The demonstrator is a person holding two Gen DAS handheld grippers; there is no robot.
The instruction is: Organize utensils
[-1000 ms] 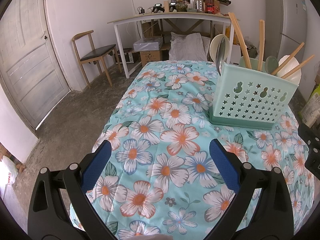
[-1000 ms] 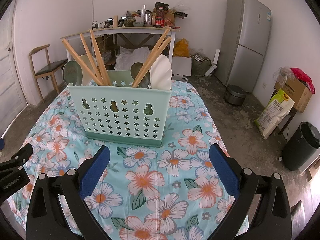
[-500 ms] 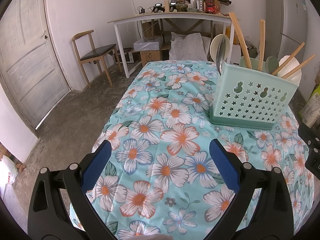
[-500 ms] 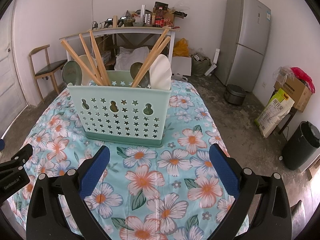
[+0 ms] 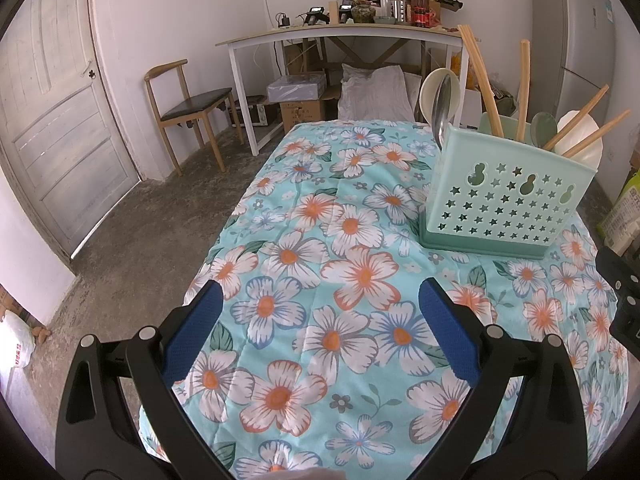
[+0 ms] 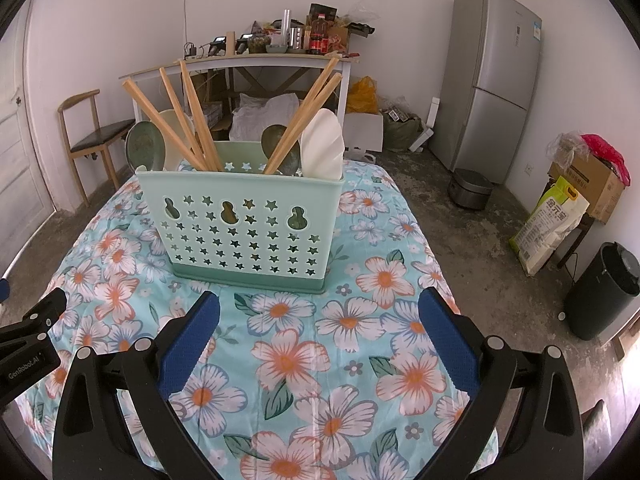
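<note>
Mint-green utensil caddy (image 6: pixel 248 224) stands loaded at twelve o'clock, unchanged over the last second. Both the left gripper (image 5: pixel 320 332) and right gripper (image 6: pixel 320 332) hang open, empty; organizing looks finished.

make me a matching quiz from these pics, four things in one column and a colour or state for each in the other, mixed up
Things:
1. utensil holder
2. chopsticks
3. left gripper
4. tablecloth

Descriptions:
A. open and empty
B. floral print
C. mint green with star holes
D. tan wood, leaning upright

Pairs: 1-C, 2-D, 3-A, 4-B
</note>
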